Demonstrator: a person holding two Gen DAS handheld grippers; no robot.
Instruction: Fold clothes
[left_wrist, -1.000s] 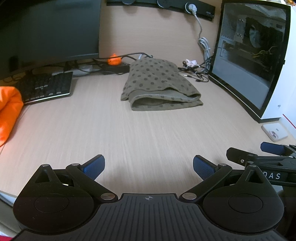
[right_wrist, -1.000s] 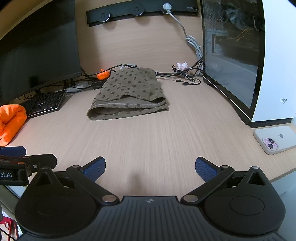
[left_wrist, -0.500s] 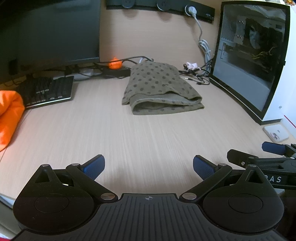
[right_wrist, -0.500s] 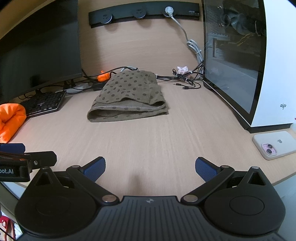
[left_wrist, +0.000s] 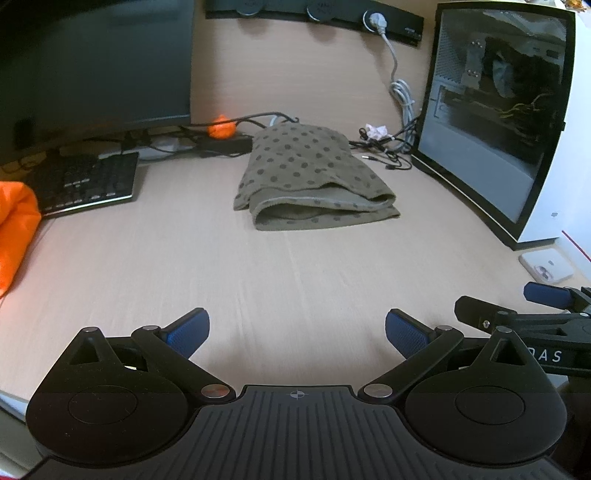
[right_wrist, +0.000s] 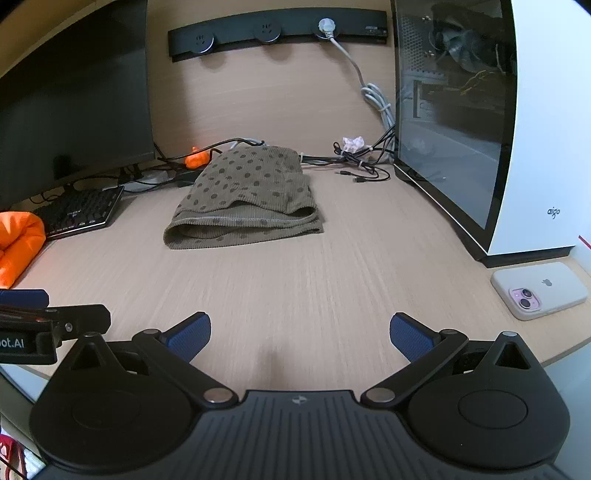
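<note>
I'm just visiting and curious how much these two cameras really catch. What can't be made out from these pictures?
- Orange cloth: cut off by the left edge in both views, so its kind and full shape are unknown.
- Dotted garment: folded; inner layers and type hidden by its own top layer.
- Right gripper in the left view: cut off by the right edge.
- White scrap by the cables: too small to identify.
- Monitor: top cropped in both views.

Two garments (right_wrist: 245, 199) (right_wrist: 18, 243) (orange one perhaps cloth), one phone (right_wrist: 539, 290), one keyboard (right_wrist: 81, 212)
</note>
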